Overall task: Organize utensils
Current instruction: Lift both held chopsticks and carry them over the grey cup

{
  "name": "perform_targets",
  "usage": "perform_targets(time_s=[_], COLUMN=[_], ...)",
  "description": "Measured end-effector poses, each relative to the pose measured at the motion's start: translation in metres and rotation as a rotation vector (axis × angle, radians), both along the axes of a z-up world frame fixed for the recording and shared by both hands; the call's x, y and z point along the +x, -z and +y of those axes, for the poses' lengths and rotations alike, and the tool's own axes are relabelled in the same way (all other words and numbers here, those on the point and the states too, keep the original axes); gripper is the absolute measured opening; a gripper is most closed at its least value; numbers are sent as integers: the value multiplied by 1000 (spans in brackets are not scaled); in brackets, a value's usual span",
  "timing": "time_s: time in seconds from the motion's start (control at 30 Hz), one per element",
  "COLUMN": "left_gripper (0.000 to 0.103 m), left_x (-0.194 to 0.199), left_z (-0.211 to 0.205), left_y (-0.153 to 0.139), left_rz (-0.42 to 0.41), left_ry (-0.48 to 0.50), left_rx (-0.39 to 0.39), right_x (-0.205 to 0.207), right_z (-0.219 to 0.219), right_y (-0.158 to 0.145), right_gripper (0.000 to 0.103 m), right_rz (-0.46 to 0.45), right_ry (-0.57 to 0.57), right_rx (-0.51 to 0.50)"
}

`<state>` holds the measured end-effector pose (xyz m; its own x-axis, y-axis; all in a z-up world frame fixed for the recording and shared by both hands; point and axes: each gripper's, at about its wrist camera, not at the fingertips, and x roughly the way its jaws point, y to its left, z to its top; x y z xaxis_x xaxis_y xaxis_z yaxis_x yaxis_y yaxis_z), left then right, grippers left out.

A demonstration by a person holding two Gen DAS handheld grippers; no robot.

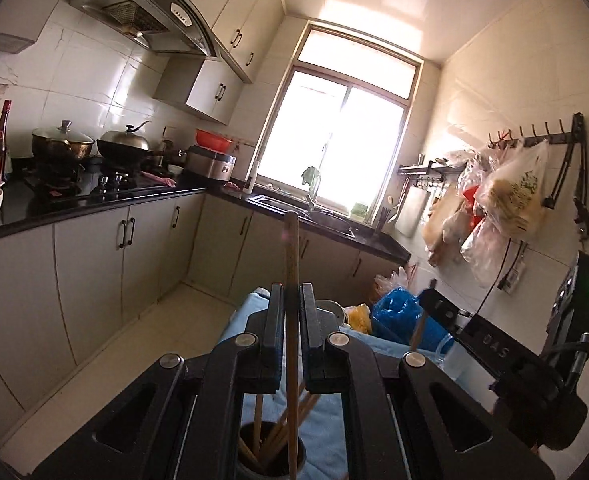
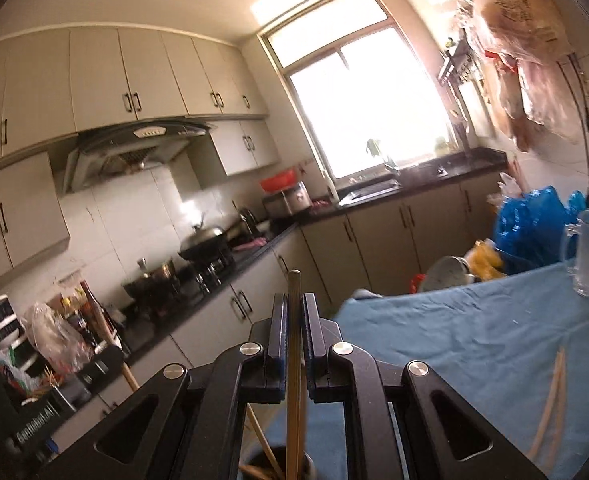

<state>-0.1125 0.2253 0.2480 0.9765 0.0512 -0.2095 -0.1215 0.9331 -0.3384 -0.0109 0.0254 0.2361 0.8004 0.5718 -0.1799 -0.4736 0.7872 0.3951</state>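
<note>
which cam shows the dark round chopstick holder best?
Left wrist. The dark round chopstick holder shows its open rim and several wooden chopsticks inside, below the left gripper. In the right wrist view the holder is mostly cut off by the frame bottom and the right gripper.

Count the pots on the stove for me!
2: a lidded pot on the left burner and a lidded wok right of it. More may be hidden behind them.

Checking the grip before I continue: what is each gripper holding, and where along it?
Left gripper clamps one chopstick partway along its shaft. Right gripper likewise holds a chopstick just below its upper end.
</note>
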Motion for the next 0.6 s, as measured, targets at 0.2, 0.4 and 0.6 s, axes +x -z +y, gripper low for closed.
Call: perform_targets(time_s=[0.2,0.4,0.6], left_gripper=[7,7,7], left_x=[19,36,43], left_z=[5,3,0], left_y=[4,22,33], left_rz=[-12,47,83], left_ry=[-22,-18,-24], left_rx=[19,29,32], right_x=[27,38,34], right_z=[28,47,48], right_y=[2,26,44], right_gripper=[7,7,7], right_rz=[-21,-22,-9], right_ry=[14,34,29], right_rx=[21,-54,-104])
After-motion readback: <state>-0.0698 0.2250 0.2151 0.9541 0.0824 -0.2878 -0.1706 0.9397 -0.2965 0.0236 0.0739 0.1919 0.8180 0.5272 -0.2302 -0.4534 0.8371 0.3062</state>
